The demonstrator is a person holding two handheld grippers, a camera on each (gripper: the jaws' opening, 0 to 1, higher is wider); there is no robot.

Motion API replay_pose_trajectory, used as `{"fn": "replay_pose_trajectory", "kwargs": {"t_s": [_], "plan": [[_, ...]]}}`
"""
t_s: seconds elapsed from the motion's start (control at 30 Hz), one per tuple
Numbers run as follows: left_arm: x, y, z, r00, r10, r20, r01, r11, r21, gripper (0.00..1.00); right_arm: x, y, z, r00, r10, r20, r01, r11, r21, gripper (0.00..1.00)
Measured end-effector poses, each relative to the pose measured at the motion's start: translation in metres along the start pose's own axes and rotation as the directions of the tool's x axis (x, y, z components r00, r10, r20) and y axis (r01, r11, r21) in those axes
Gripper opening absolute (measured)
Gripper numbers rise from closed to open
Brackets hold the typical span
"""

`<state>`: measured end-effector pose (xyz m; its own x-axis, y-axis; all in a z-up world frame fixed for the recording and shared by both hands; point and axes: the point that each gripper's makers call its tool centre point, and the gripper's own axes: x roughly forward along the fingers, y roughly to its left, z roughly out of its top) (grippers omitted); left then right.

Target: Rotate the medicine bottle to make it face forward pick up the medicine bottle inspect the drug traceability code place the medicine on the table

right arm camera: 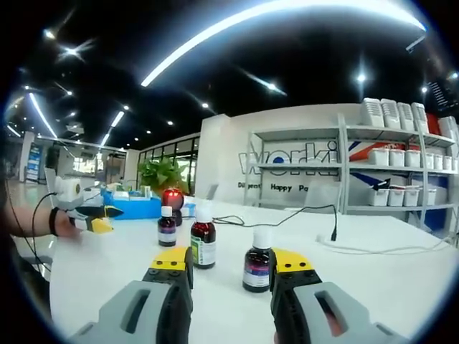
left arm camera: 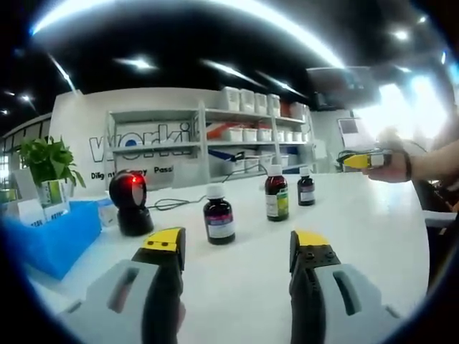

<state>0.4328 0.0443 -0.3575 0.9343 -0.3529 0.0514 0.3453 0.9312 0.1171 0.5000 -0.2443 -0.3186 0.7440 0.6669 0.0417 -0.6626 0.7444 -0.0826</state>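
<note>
Three dark brown medicine bottles with white caps stand on the white table (left arm camera: 373, 236). In the left gripper view the nearest bottle (left arm camera: 219, 215) is just beyond my open left gripper (left arm camera: 237, 244); a taller bottle (left arm camera: 277, 192) with a green label and a small bottle (left arm camera: 306, 188) stand further back. In the right gripper view my right gripper (right arm camera: 231, 265) is open. One bottle (right arm camera: 257, 262) stands just past its tips, close to the right jaw and not gripped. The green-label bottle (right arm camera: 204, 244) and the small bottle (right arm camera: 167, 226) stand behind it.
A black scanner (left arm camera: 131, 201) glowing red stands left of the bottles, beside a blue box (left arm camera: 57, 240) and a potted plant (left arm camera: 46, 161). A cable (right arm camera: 287, 218) runs across the table. Shelves (left arm camera: 244, 132) line the back wall. A hand (left arm camera: 401, 165) holds the other gripper (left arm camera: 366, 159) at the right.
</note>
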Motion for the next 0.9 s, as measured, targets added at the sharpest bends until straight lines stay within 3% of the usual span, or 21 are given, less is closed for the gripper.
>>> {"fn": "replay_pose_trajectory", "kwargs": {"t_s": [0.4,0.9], "plan": [[0.000,0.001,0.000,1.000,-0.001,0.001,0.001,1.000,-0.001,0.51,0.008,-0.005,0.005,1.000,-0.004,-0.018,0.004,1.000,-0.016,0.38],[0.000,-0.001,0.001,1.000,-0.006,0.001,0.006,1.000,0.001,0.51,0.027,-0.031,0.007,0.999,-0.018,-0.048,0.017,1.000,-0.015,0.37]]}}
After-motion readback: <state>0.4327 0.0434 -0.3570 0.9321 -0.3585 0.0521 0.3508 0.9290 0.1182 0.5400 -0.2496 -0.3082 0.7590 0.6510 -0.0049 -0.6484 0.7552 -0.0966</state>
